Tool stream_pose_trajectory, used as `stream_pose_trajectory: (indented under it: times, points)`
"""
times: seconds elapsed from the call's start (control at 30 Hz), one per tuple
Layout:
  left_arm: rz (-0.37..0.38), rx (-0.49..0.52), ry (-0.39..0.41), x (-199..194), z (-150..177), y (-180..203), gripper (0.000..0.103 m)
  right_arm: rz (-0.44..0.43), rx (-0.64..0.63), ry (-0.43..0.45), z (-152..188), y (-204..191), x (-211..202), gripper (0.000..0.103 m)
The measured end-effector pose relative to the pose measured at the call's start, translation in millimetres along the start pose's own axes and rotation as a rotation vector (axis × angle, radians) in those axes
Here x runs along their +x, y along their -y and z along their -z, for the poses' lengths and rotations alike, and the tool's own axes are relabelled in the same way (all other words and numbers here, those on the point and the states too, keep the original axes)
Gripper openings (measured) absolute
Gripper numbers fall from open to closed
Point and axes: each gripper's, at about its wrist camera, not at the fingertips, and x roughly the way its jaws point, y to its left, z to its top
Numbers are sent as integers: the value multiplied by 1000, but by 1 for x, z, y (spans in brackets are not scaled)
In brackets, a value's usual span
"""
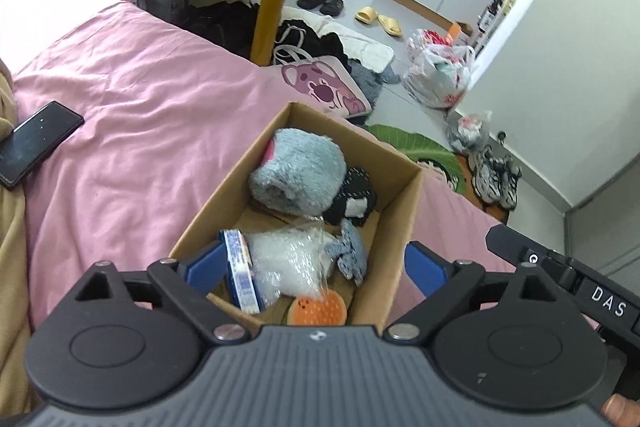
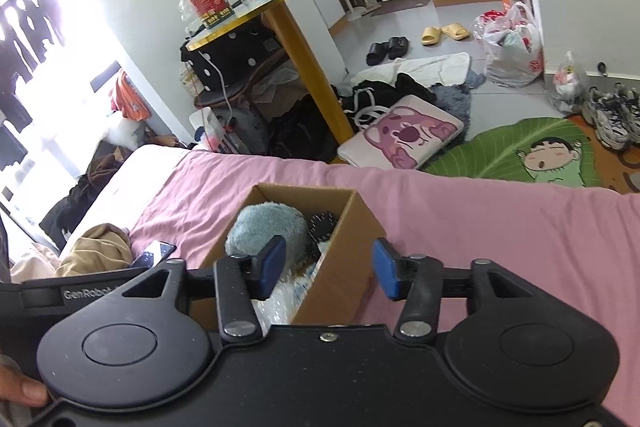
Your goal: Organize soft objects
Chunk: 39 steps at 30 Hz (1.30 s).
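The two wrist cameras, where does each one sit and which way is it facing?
Left wrist: on the left gripper, jaws open, looking down into the cardboard box on the pink bed; a fingertip shows at the bottom right.
Right wrist: on the right gripper, jaws open, beside the box, facing the yellow table; a fingertip shows at the bottom left.
Shared: box, blue plush, bed, phone.

The open brown cardboard box [image 1: 396,211] on the pink bedsheet [image 1: 140,99] is crowded: a fluffy blue-grey plush [image 1: 298,171] fills its far end, a clear bubble-wrap bundle [image 1: 288,259] the near end. Left of it the sheet lies bare up to a black phone [image 1: 36,143].
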Motion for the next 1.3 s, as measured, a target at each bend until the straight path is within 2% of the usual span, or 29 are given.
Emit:
stream_pose_trajectory:
  times: [0.07, 0.13, 0.3, 0.43, 0.63, 0.97, 1.3]
  points:
    - [-3, 18, -6, -7, 3, 4, 96, 10, 8, -2, 3, 2, -7, 58]
    - [-4, 35, -12, -13, 6, 8, 101, 16, 16, -3, 6, 3, -16, 68]
    - [0, 77, -14, -32, 15, 13, 102, 40, 3, -15, 11, -1, -36, 80]
    - [10, 126, -22, -49, 22, 15, 102, 48, 5, 7, 15, -9, -56, 95]
    - [18, 179, -21, -72, 31, 13, 102, 69, 11, 21, 25, -21, -82, 103]
    - [30, 243, 7, -112, 40, 10, 102, 108, -6, 45, 26, -45, -128, 103]
    - [64, 266, 46, -154, 48, 8, 102, 164, -47, 84, 28, -71, -168, 103]
